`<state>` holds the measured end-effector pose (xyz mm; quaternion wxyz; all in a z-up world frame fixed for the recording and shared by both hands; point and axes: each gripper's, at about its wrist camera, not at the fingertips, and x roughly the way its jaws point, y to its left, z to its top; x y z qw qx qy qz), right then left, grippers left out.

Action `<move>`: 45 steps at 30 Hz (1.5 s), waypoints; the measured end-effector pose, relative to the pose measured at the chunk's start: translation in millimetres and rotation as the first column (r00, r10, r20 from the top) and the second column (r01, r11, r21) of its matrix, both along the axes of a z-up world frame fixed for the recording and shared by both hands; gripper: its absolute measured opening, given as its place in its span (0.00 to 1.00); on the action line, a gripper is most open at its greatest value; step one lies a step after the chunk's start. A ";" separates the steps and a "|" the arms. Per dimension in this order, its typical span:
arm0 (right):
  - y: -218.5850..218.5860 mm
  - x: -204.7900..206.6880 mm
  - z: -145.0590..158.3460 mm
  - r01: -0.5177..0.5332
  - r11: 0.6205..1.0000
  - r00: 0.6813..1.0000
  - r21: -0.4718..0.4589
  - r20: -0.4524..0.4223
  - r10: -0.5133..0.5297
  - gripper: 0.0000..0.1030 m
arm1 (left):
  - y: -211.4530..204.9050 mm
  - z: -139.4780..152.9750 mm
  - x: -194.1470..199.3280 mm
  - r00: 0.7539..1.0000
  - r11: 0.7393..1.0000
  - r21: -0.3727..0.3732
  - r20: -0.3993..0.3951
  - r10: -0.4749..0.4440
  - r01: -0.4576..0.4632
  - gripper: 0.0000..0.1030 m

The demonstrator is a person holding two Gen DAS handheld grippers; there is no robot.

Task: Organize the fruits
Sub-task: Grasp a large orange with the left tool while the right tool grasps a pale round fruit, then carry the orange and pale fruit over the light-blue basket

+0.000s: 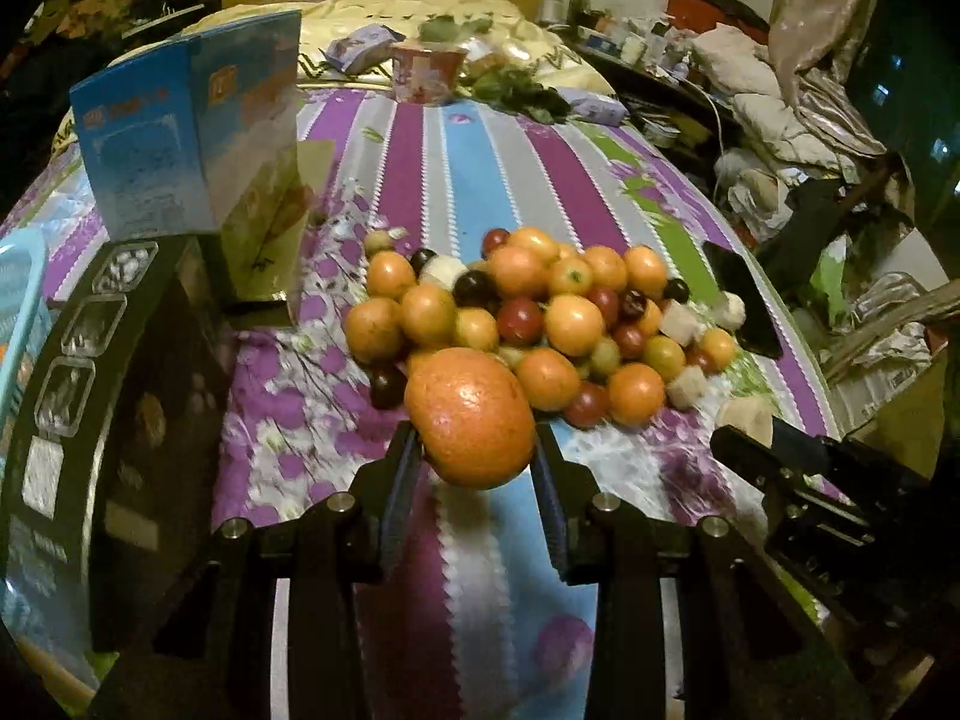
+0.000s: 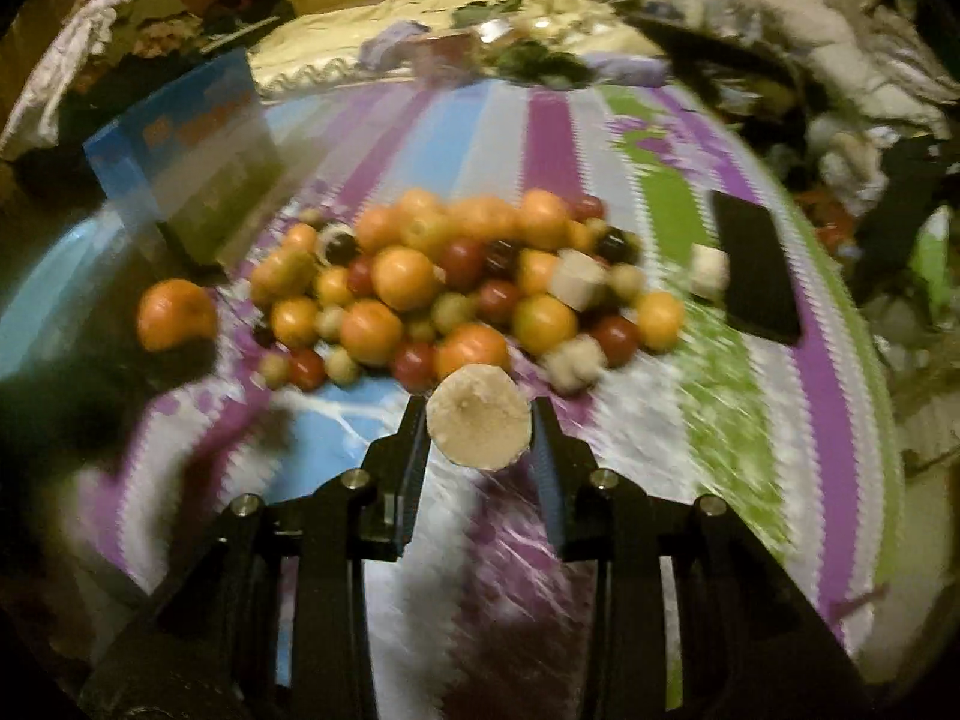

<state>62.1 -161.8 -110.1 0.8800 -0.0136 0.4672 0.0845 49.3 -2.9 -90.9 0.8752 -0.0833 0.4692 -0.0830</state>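
A pile of fruit (image 1: 540,312) lies on the striped bedspread: oranges, small red and dark fruits, pale cut chunks. My left gripper (image 1: 474,456) is shut on a large orange (image 1: 471,417) and holds it just in front of the pile. My right gripper (image 2: 480,438) is shut on a pale round fruit piece (image 2: 479,425), near the front of the same pile (image 2: 456,282). The right wrist view is blurred. The orange in my left gripper also shows at the left of the right wrist view (image 2: 177,313).
A blue box (image 1: 180,150) stands left of the pile, with a black box (image 1: 90,420) nearer and a light blue basket (image 1: 18,324) at the far left edge. A black phone (image 1: 744,300) lies right of the fruit. A red cup (image 1: 423,72) stands at the far end. Clutter lies right of the bed.
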 end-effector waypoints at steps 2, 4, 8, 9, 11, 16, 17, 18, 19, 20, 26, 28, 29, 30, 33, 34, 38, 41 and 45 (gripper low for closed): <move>-6.3 -7.7 -6.5 0.023 0.999 1.000 -0.026 -0.006 -0.023 0.33 | -6.9 -3.0 -6.5 1.000 1.000 0.003 -0.011 -0.013 0.013 0.37; -11.9 -11.4 -12.6 0.039 0.999 0.999 -0.028 -0.025 -0.039 0.33 | -13.9 -6.6 -10.9 0.999 1.000 0.003 -0.026 -0.024 0.025 0.37; -16.3 -18.2 -11.8 0.050 0.998 0.999 -0.035 -0.020 -0.051 0.33 | -23.4 -8.7 -17.8 0.999 0.999 0.000 -0.032 -0.042 0.042 0.37; -15.8 -20.1 -10.6 0.050 0.998 0.999 -0.038 -0.015 -0.051 0.33 | -25.2 -8.3 -19.2 0.998 0.999 0.000 -0.031 -0.046 0.046 0.37; -14.1 -20.2 -9.0 0.049 0.998 0.999 -0.042 -0.009 -0.049 0.33 | -28.9 -6.1 -21.3 0.998 0.999 0.000 -0.025 -0.052 0.052 0.37; -13.0 -20.6 2.2 0.055 0.998 0.998 -0.043 0.021 -0.054 0.33 | -28.0 1.3 -23.6 0.999 0.999 0.005 -0.005 -0.047 0.047 0.37; -12.9 -19.8 4.0 0.055 0.998 0.998 -0.043 0.026 -0.054 0.33 | -24.8 4.7 -23.6 0.999 0.999 0.006 0.001 -0.037 0.037 0.37; -12.8 -18.8 7.6 0.054 0.998 0.998 -0.041 0.032 -0.053 0.33 | -20.4 9.6 -23.3 1.000 1.000 0.014 0.010 -0.026 0.026 0.37; -12.3 -17.7 12.4 0.052 0.998 0.998 -0.037 0.039 -0.050 0.33 | -17.1 13.1 -22.5 1.000 1.000 0.024 0.017 -0.017 0.017 0.37; -11.8 -16.8 17.1 0.049 0.998 0.998 -0.036 0.047 -0.047 0.33 | -11.9 18.9 -21.2 1.000 0.999 0.041 0.028 -0.001 0.000 0.37; 3.9 -2.0 52.6 0.001 1.000 0.994 -0.024 0.106 0.002 0.33 | 29.1 55.5 -20.3 0.990 0.988 0.111 0.107 0.095 -0.107 0.37; 14.0 3.6 62.5 -0.021 0.999 0.992 -0.024 0.122 0.024 0.33 | 45.7 65.4 -20.0 0.984 0.983 0.117 0.122 0.130 -0.144 0.37; 18.8 5.0 66.7 -0.030 0.999 0.991 -0.027 0.132 0.034 0.33 | 53.9 69.6 -20.5 0.981 0.980 0.116 0.128 0.147 -0.162 0.37; 24.4 7.0 71.2 -0.041 0.999 0.989 -0.028 0.141 0.044 0.33 | 64.1 74.5 -20.8 0.977 0.977 0.111 0.133 0.168 -0.183 0.37; 43.6 12.8 87.2 -0.075 0.997 0.983 -0.020 0.167 0.077 0.33 | 86.5 85.1 -23.3 0.966 0.968 0.109 0.150 0.210 -0.227 0.37; 48.1 13.7 91.5 -0.083 0.996 0.981 -0.018 0.175 0.085 0.33 | 95.3 89.2 -24.6 0.962 0.965 0.107 0.157 0.222 -0.240 0.37; 76.7 19.8 111.6 -0.140 0.990 0.969 -0.005 0.204 0.138 0.33 | 123.3 102.9 -28.6 0.947 0.952 0.100 0.177 0.268 -0.288 0.37; 98.8 21.5 123.2 -0.185 0.983 0.959 0.003 0.218 0.180 0.33 | 144.9 112.7 -33.3 0.934 0.942 0.096 0.194 0.299 -0.321 0.37; 135.3 22.4 137.3 -0.257 0.966 0.941 0.017 0.230 0.247 0.33 | 180.6 122.3 -42.4 0.914 0.924 0.081 0.201 0.352 -0.374 0.37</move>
